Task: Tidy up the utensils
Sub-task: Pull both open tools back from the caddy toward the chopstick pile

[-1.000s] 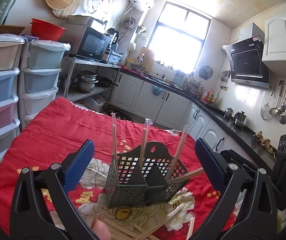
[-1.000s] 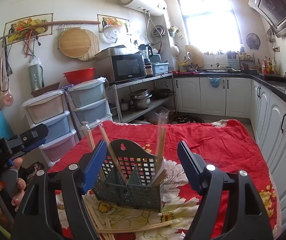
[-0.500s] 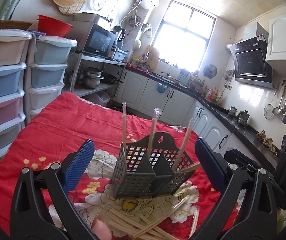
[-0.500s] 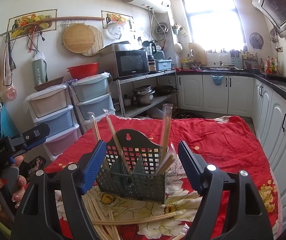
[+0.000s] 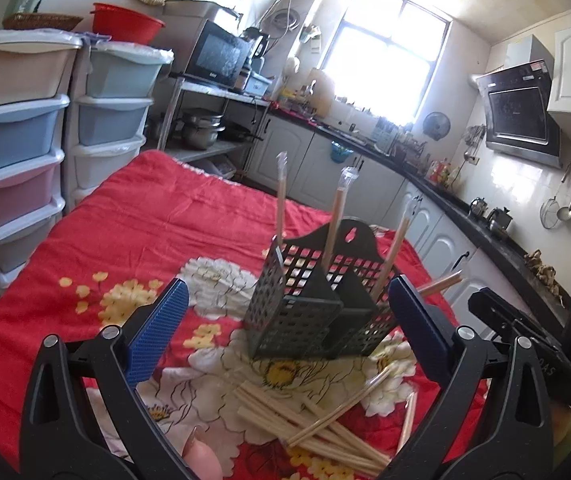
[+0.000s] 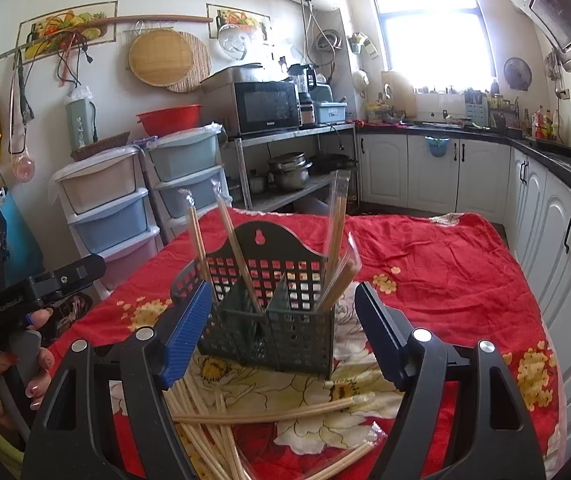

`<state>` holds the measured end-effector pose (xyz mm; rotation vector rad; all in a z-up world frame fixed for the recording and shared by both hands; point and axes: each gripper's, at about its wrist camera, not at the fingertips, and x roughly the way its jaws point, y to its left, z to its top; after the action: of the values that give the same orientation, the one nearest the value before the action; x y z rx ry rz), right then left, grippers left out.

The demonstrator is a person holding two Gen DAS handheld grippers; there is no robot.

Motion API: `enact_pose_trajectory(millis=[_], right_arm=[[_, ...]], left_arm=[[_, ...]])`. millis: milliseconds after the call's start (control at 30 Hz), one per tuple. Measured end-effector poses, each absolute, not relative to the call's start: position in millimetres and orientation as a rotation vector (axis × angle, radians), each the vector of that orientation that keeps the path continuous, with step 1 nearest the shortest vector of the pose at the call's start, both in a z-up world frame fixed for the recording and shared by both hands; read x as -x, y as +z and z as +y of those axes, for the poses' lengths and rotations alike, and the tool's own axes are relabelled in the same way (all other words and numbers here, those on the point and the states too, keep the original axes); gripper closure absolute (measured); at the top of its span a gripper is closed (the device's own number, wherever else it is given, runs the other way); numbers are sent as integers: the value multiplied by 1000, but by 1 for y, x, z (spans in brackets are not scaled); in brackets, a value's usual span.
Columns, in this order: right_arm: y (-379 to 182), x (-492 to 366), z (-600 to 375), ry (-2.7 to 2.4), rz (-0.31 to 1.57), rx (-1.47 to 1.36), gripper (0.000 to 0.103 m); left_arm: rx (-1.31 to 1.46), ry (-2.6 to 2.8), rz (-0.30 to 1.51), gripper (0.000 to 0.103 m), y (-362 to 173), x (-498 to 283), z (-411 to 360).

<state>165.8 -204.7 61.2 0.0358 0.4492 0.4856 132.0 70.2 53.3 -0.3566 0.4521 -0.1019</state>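
A dark green slotted utensil basket (image 5: 317,312) stands on the red flowered cloth (image 5: 157,232), with wrapped chopsticks (image 5: 335,216) upright in its compartments. It also shows in the right wrist view (image 6: 273,312). Several loose wrapped chopsticks (image 5: 317,428) lie in a pile in front of it, also seen in the right wrist view (image 6: 261,416). My left gripper (image 5: 285,336) is open and empty, above the pile, short of the basket. My right gripper (image 6: 281,336) is open and empty, with the basket between its fingers in view.
Stacked plastic drawers (image 5: 17,152) stand left of the table. A metal shelf with a microwave (image 6: 269,106) and pots is behind. White cabinets and a dark counter (image 6: 545,152) run along the right. The other handheld gripper (image 6: 33,288) is at the left of the right view.
Both grippers have risen and tilted down a little, so more of the loose chopstick pile shows in front of the basket. Both stay open.
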Motion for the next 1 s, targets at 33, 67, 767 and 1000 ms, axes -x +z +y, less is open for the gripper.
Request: enact_pose_trajectory(millis=[33, 67, 767, 1000], right_arm=[[60, -165, -204, 486, 453, -33, 31], [59, -165, -204, 487, 457, -30, 31], [20, -153, -205, 481, 569, 13, 31], [4, -158, -215, 440, 617, 9, 32]], left_arm=[[358, -100, 457, 11, 51, -132, 71], [358, -98, 465, 11, 49, -131, 71], [342, -61, 635, 11, -6, -132, 71], [335, -58, 671, 11, -17, -132, 69]])
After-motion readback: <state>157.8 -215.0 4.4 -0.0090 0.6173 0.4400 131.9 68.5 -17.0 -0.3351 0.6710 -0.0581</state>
